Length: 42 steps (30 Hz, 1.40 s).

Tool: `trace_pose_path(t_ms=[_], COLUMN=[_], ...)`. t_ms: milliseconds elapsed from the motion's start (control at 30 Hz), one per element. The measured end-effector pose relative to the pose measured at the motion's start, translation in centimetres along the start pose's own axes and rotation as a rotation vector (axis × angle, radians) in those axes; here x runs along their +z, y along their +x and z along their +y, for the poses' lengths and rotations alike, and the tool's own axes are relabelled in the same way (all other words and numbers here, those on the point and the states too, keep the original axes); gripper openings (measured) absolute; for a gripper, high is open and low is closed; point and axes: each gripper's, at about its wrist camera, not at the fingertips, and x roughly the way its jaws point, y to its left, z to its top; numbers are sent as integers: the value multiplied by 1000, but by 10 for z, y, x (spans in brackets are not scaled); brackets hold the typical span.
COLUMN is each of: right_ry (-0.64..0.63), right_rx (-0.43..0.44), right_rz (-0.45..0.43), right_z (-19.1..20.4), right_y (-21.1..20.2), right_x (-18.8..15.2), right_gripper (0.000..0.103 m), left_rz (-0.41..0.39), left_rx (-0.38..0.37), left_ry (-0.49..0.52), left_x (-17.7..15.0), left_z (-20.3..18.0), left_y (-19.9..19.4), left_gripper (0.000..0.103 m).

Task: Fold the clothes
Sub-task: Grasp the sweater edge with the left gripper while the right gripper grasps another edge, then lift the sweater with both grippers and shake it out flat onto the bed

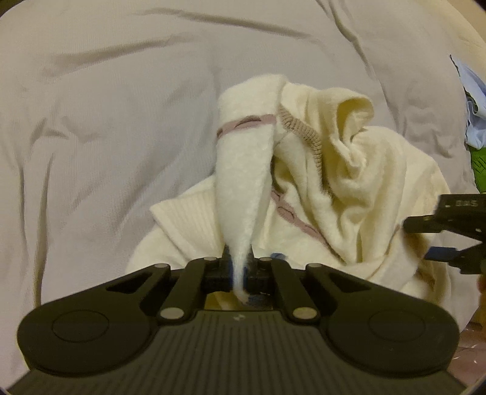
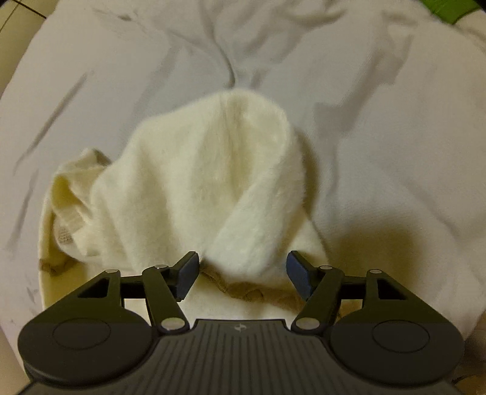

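Note:
A cream fuzzy sweater (image 1: 349,188) with pink-brown trim lies crumpled on a pale bedsheet (image 1: 106,121). My left gripper (image 1: 238,273) is shut on a pinched strip of the sweater, which stretches up and away from the jaws as a taut cone. In the left wrist view my right gripper (image 1: 425,240) shows at the right edge, over the sweater's right side. In the right wrist view my right gripper (image 2: 243,273) stands open just above a rounded fold of the sweater (image 2: 212,182); the fabric lies between the blue pads (image 2: 299,273) without being pressed.
The wrinkled bedsheet (image 2: 379,121) spreads all around the sweater. A heap of light blue and green clothes (image 1: 474,115) lies at the far right edge. A green patch (image 2: 446,9) shows at the top right of the right wrist view.

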Motion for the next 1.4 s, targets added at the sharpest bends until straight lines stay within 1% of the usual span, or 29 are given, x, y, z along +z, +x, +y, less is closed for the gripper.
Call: trace_pose_path(t_ms=[33,67,100,133,200,267,300,367,400,467,600,700,733,767,800,867,900,933,967,1000,1033,1067,1100,1133,1200,1267,1333,1400], right_ry=[29,31,8,-19,-65,-84,-90,-144,-177,-203,-304,-407,-444,-475,-501,-532,-523,-517,-507,-497,-496,-503,-516,-532,-600,-698,-818,-966], right_rx=[21,39,48,53,66,57,47,0,-29,-56,-58,-34,-25,-8,12,49,63,57,33,14,7,14,32,44,38,28,14,-2], right_rz=[2,-1,-6,-9,-30,-82,-127,-249,-320,-425,-605,-703,-740,-770,-776,-757,-725,-675,-632,-615,-608,-593,-568,-543,-478,-415,-345,-288], right_z=[-6,-10,-14,-19,-43,-67,-79,-93,-98,-107,-98,-62,-48,-36,-23,1,11,22,32,38,43,46,45,43,40,42,43,51], right_y=[-1,-2,-6,-9,-24,-45,-59,-90,-109,-141,-198,-228,-236,-244,-247,-243,-235,-223,-210,-198,-191,-184,-174,-165,-141,-115,-83,-52], right_x=[0,-1,-4,-7,-17,-23,-25,-27,-25,-15,25,44,53,69,88,123,144,164,179,187,183,175,167,154,124,100,65,28], right_gripper=[51,38,2,3,2,1,1,1,1,1,0,0,0,0,1,1,3,11,16,21,24,28,34,36,36,36,35,35], left_rz=[2,1,-1,-5,-16,-52,-72,-128,-159,-221,-331,-379,-401,-423,-442,-462,-471,-458,-437,-403,-366,-331,-298,-265,-228,-179,-107,-38], left_rx=[-2,-4,-6,-6,-9,1,13,32,54,105,217,243,276,313,335,391,420,458,502,530,553,561,564,568,521,453,390,336], left_ry=[0,-2,-5,-9,-16,-8,-2,-20,-32,-55,-89,-120,-118,-113,-117,-132,-140,-134,-147,-158,-168,-176,-184,-191,-213,-233,-245,-258], left_x=[0,-1,-2,-2,-3,-4,-5,-4,-2,2,13,21,23,26,28,40,47,57,67,76,84,86,86,85,73,55,35,17], left_z=[2,3,5,6,7,9,10,22,30,46,80,100,103,105,108,118,123,128,133,139,144,147,149,151,148,138,123,107], left_y=[0,0,-1,-2,-6,-19,-26,-50,-63,-91,-148,-185,-196,-206,-215,-218,-220,-211,-198,-181,-163,-147,-132,-116,-96,-72,-44,-18], left_gripper=[3,3,3,4,4,5,5,5,4,4,4,5,5,5,5,5,6,12,20,23,27,28,28,27,27,27,27,27])
